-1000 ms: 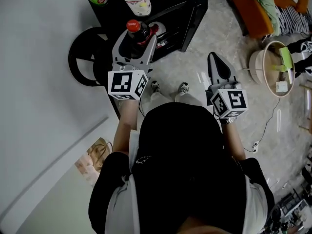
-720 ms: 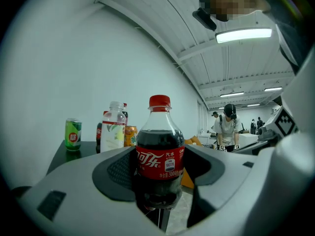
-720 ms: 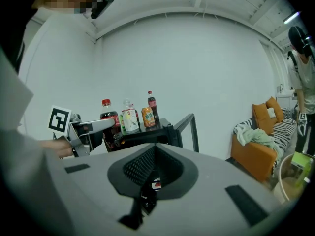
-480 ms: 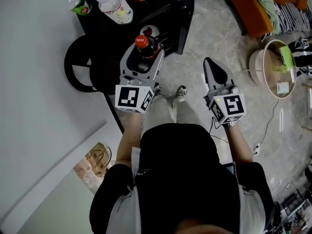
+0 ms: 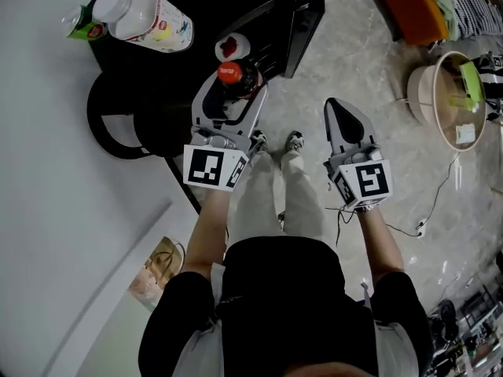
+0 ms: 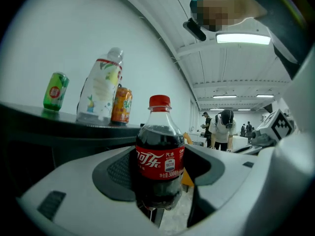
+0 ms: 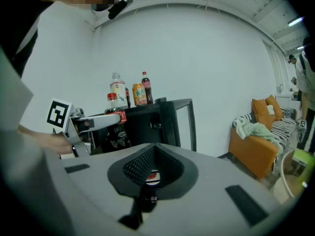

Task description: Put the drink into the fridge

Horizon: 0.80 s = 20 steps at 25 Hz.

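Cola bottle (image 6: pixel 160 146) stands upright, clamped between the jaws of the left hand-held gripper (image 5: pixel 233 85), just in front of the black fridge (image 5: pixel 263 10). Right hand-held gripper (image 5: pixel 339 108) hangs alongside, jaws pressed together, holding nothing.

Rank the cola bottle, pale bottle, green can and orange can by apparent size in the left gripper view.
1. Cola bottle, but it is nearest the camera.
2. Pale bottle.
3. Green can and orange can look alike; the orange one is partly hidden.
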Tool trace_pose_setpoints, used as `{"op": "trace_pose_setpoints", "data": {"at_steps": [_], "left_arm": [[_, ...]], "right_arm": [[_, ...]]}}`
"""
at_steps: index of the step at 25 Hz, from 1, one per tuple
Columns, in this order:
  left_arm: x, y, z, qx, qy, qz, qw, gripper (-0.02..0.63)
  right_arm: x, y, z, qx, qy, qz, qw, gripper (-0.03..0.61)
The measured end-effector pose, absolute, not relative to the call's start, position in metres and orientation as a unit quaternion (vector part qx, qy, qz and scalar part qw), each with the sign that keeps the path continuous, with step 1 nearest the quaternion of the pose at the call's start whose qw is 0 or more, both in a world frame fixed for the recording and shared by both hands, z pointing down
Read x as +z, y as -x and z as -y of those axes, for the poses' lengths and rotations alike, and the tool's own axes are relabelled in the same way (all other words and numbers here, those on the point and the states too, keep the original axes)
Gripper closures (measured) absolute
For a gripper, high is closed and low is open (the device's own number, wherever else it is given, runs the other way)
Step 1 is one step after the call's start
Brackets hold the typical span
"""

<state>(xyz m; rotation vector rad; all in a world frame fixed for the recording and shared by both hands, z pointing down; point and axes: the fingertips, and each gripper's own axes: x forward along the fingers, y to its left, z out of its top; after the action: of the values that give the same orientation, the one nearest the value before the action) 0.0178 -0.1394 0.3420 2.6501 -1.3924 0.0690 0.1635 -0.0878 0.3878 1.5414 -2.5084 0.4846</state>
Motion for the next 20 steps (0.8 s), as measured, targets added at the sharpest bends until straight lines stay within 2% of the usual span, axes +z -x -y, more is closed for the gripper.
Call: {"op": "trace_pose_setpoints", "data": {"at_steps": [10, 20], "left_arm": [[0.443, -0.002, 0.177, 0.048, -0.882, 0.459, 0.095, 0.308], [0.52, 0.013, 0.211, 0.051, -0.874, 0.475, 0.094, 0.308]], "right_arm": [[0.488, -0.153, 0.106, 0.219, -0.559, 0.797, 0.065, 0.565], [0.56, -0.126, 0.101, 0.223, -0.54, 0.807, 0.088, 0.565]]}}
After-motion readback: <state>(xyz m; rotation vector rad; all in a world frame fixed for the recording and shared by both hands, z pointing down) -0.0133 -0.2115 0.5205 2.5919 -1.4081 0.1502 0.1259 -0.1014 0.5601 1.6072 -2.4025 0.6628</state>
